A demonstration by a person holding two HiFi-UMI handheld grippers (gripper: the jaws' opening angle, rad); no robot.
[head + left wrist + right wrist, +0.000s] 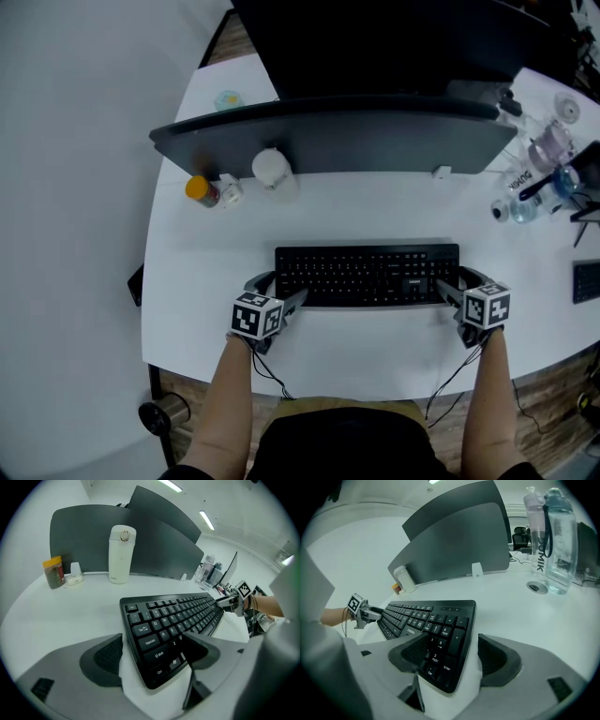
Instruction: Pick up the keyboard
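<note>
The black keyboard [367, 274] lay flat on the white table [375, 206], straight in front of the person, with 1 gripper at each of its short ends.

The left gripper [279, 291] sat at the keyboard's left end. In the left gripper view its jaws were released and spread, with the Ctrl and Shift corner of the keyboard [173, 620] between them. 1 jaw overlapped the near-edge keys. The other stood just off the far edge, a strip of table showing in between.

The right gripper [458, 284] sat at the keyboard's right end. Its jaws were likewise spread, straddling the number-pad corner of the keyboard [426, 620]. 1 pad lay against the near-side keys and the other stood just clear of the far edge.

Behind the keyboard stood a gray partition [375, 141]. Against it, behind the keyboard's left end, were a white flask [122, 554] and an orange-lidded jar [54, 572]. 2 clear bottles [555, 541] stood well beyond the keyboard's right end.
</note>
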